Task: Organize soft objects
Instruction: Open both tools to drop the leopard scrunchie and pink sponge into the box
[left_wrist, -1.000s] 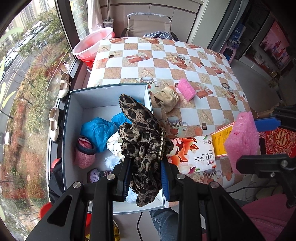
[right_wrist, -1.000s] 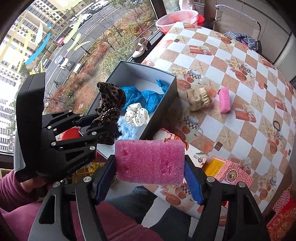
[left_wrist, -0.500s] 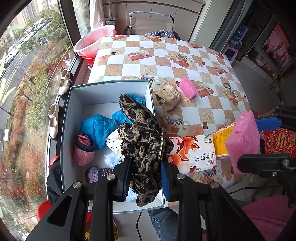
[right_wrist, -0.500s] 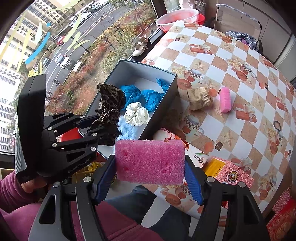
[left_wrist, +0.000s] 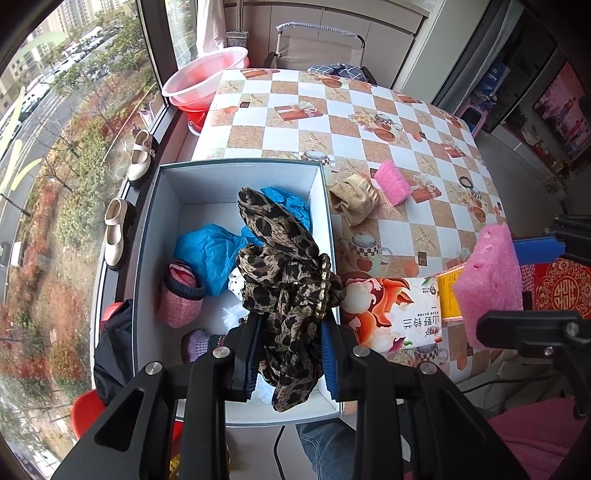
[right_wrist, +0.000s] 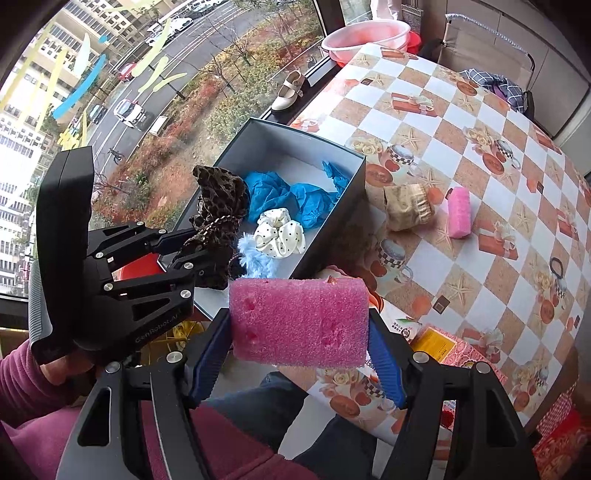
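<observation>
My left gripper (left_wrist: 290, 354) is shut on a leopard-print cloth (left_wrist: 284, 266) and holds it over the near end of the open grey box (left_wrist: 147, 236). In the right wrist view that left gripper (right_wrist: 192, 247) and cloth (right_wrist: 218, 206) hang at the box's (right_wrist: 332, 206) near left corner. My right gripper (right_wrist: 299, 354) is shut on a pink sponge (right_wrist: 299, 321), above the table's near edge. That sponge (left_wrist: 487, 280) shows at the right in the left wrist view. Inside the box lie blue cloth (left_wrist: 210, 251), a pink knitted piece (left_wrist: 181, 295) and a white dotted scrunchie (right_wrist: 280, 236).
On the checked table (left_wrist: 332, 110) lie a beige cloth (left_wrist: 354, 199), a second pink sponge (left_wrist: 391, 181) and a black hair tie (left_wrist: 466, 181). A printed pack (left_wrist: 391, 314) lies by the box. A pink basin (left_wrist: 203, 77) and shoes (left_wrist: 140, 158) are at the window.
</observation>
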